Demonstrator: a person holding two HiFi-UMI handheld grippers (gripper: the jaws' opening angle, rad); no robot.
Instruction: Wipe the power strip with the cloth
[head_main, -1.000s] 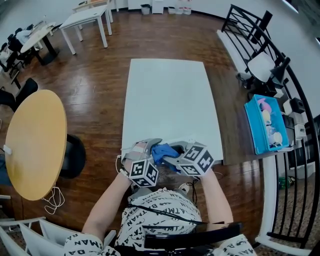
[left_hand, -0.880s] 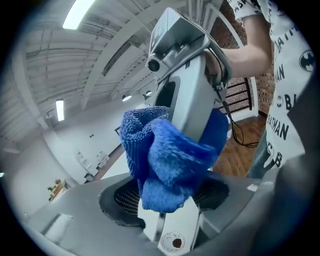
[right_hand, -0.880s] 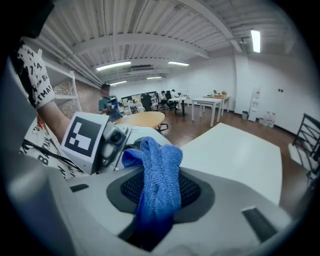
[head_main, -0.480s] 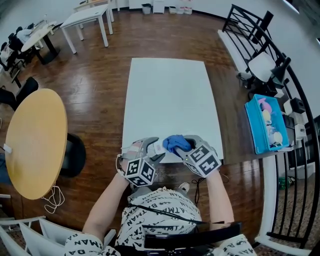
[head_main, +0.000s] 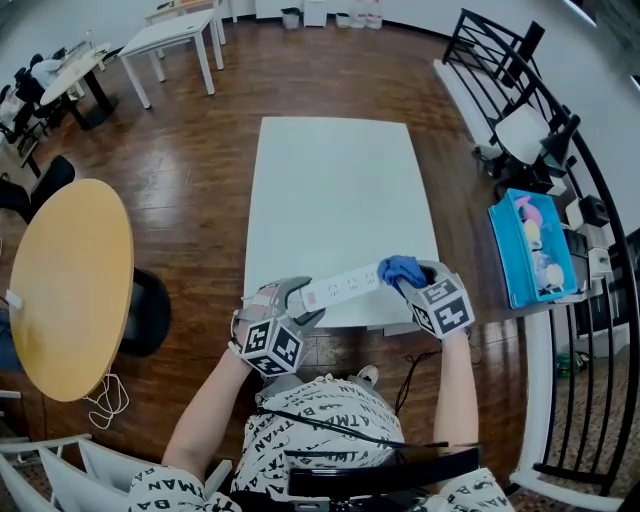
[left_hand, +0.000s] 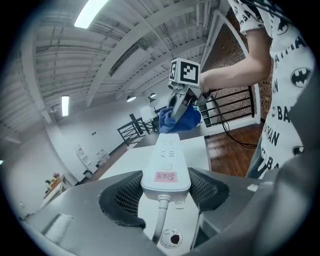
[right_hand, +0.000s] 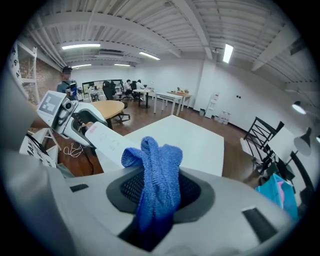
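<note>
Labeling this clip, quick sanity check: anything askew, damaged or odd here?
Nothing stands out. The left gripper clamps the power strip at its cord end over the white table's near edge. The right gripper holds the blue cloth at the strip's far end.

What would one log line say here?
left claw: shut on power strip, cord end | right claw: shut on blue cloth | cloth: at strip's far end | strip: over white table, near edge

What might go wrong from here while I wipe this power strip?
One: the left claw grips the power strip only at its cord end, so pressure from the cloth at the far end might lever it loose. Two: the cloth sits bunched in the right claw and may slip out mid-wipe.
</note>
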